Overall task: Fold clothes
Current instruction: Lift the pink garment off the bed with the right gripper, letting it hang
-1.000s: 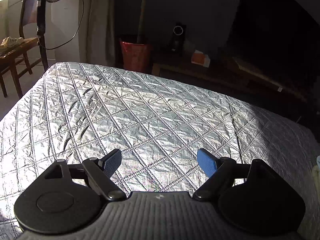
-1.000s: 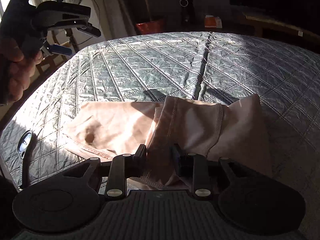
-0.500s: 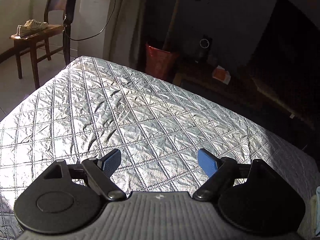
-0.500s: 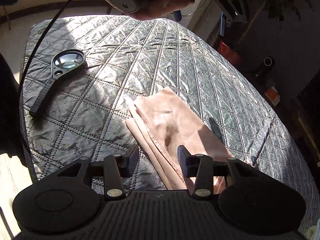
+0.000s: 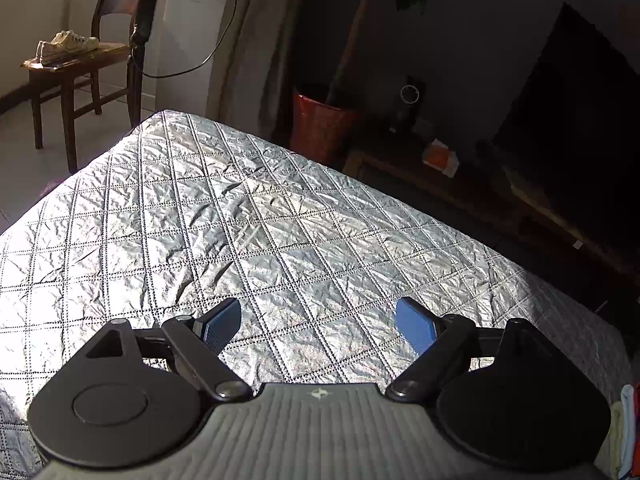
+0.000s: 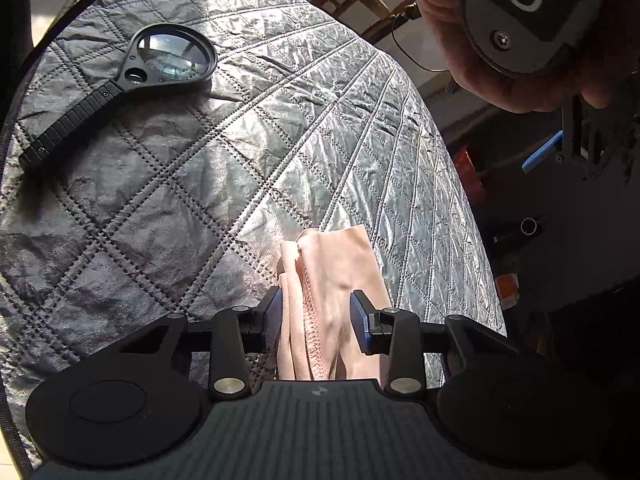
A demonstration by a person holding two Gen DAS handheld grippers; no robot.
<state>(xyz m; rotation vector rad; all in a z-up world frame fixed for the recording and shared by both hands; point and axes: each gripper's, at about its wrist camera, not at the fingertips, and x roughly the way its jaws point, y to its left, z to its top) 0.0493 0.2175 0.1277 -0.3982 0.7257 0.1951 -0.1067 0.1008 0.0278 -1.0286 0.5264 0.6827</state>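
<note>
A: Right wrist view: the right gripper [image 6: 316,322] straddles one pink garment [image 6: 332,276], bunched in layers; whether the pads [image 6: 362,326] bite I cannot tell. It sits toward the bed's [image 6: 168,184] right edge.

B: Risk?

A: A loose layer could slip and undo the fold.

B: The other?

A: Left gripper [image 5: 320,326] is spread, empty, over bare quilt. One magnifying glass [image 6: 132,80] near the bed's corner.

Your left gripper [image 5: 318,322] has its jaws spread wide with nothing between them. Your right gripper [image 6: 316,316] has its jaws parted. In the right wrist view, your left hand [image 6: 516,40] sits at one o'clock.
</note>
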